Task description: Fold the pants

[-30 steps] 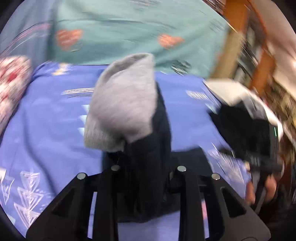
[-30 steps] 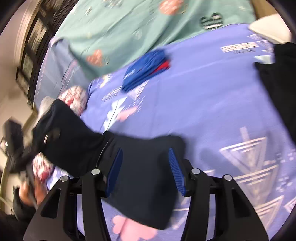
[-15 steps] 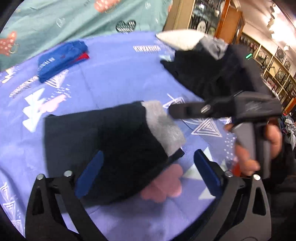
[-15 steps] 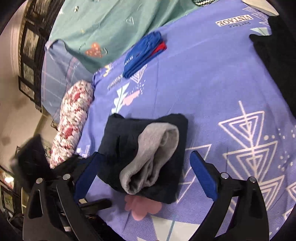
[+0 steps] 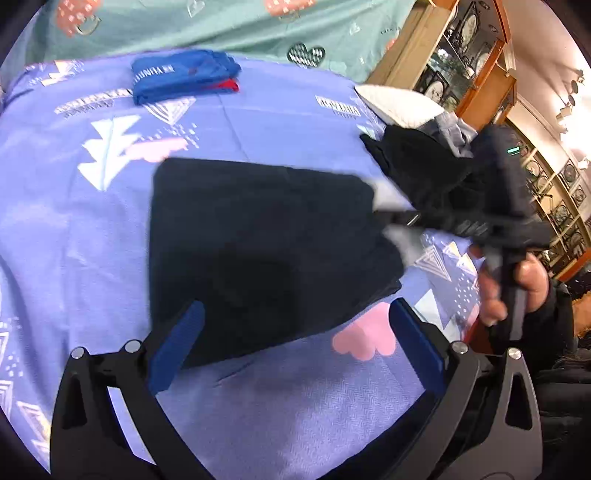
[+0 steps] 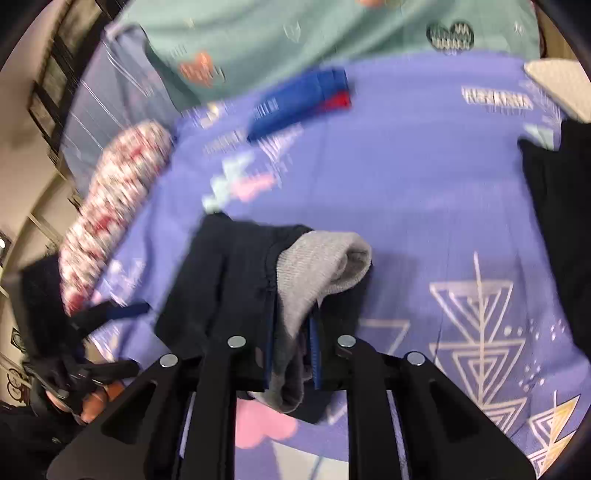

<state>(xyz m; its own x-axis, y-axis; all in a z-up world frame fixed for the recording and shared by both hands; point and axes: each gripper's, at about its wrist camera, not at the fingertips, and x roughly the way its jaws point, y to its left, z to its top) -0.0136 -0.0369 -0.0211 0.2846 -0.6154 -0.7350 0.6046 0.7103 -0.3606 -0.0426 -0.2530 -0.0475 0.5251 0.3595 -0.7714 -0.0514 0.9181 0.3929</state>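
The dark navy pants (image 5: pixel 258 243) lie folded into a rectangle on the purple patterned bedsheet (image 5: pixel 74 221). My left gripper (image 5: pixel 291 350) is open and empty, its blue pads spread just in front of the near edge of the pants. My right gripper (image 6: pixel 291 354) is shut on the grey cuff (image 6: pixel 317 269) at the pants' edge; the dark folded body (image 6: pixel 221 280) lies to its left. In the left wrist view the right gripper (image 5: pixel 410 218) shows blurred at the pants' right edge.
A folded blue and red garment (image 5: pixel 184 75) lies at the far side of the bed. A pile of black and grey clothes (image 5: pixel 417 155) and a white pillow (image 5: pixel 395 107) sit at right. A floral pillow (image 6: pixel 110 206) lies at left. A teal blanket (image 5: pixel 184 26) lies behind.
My left gripper let go of the pants, opened and drew back. My right gripper moved in and closed on the grey cuff, which had lain loose on the folded pants.
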